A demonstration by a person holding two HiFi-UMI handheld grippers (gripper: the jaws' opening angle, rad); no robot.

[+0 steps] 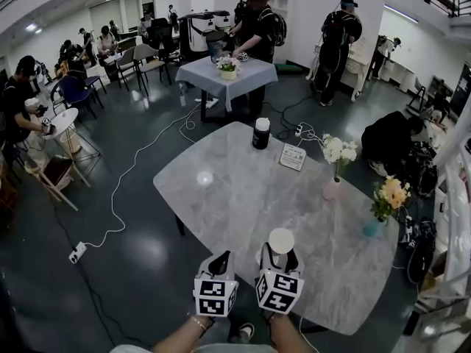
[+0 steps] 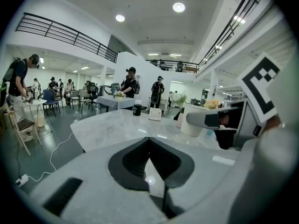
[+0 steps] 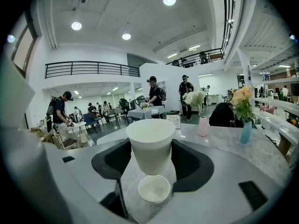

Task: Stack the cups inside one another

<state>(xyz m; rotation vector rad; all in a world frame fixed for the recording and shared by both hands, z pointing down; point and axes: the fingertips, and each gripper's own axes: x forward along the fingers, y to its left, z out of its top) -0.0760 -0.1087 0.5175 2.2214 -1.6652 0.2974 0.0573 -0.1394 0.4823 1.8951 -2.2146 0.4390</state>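
Grey left tool [image 2: 149,140]: jaws pressed together with nothing between them, idle just beside its partner.
Grey right tool [image 3: 150,147]: clamped on the held cup.
White held cup [image 3: 150,133]: upright between the right tool's jaws, mouth up, clear of the marble surface [image 1: 221,190].
White second cup [image 3: 153,189]: stands on the surface directly beneath the right tool, mouth open.
Progress: the cups are lined up but not yet nested; lowering the held cup in and releasing it remain, by my judgement.
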